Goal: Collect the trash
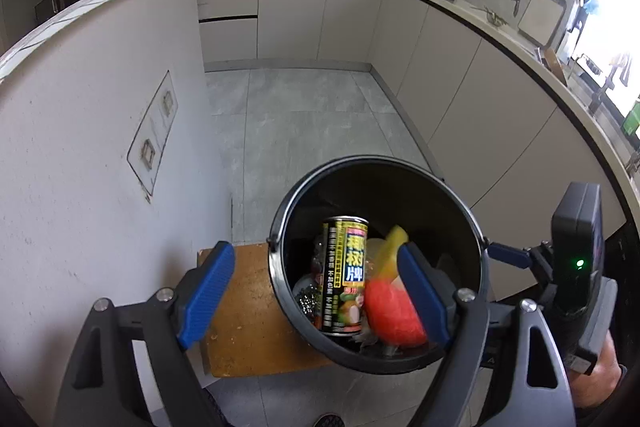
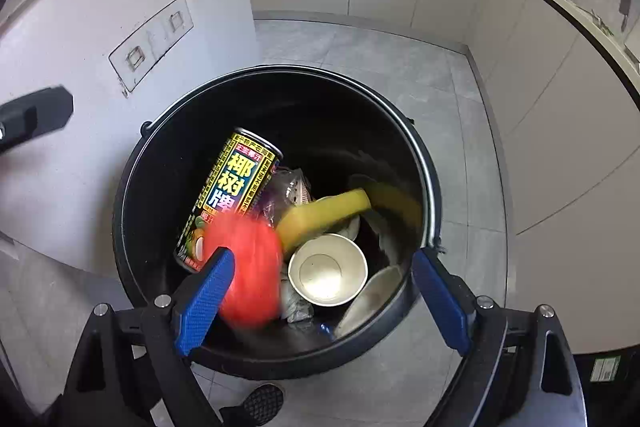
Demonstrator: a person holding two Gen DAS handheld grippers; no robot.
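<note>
In the left wrist view, the left tool (image 1: 316,291) is hanging released over the near rim of the black bin (image 1: 400,167), its jaws gripping nothing; inside the bin a yellow-and-black can (image 1: 346,275) is leaning beside a red fruit (image 1: 390,315) and a banana peel (image 1: 394,247). In the right wrist view, the right tool (image 2: 322,301) is hanging spread wide above the bin, grasping nothing, while the blurred red fruit is lying inside the bin next to a paper cup (image 2: 328,269).
</note>
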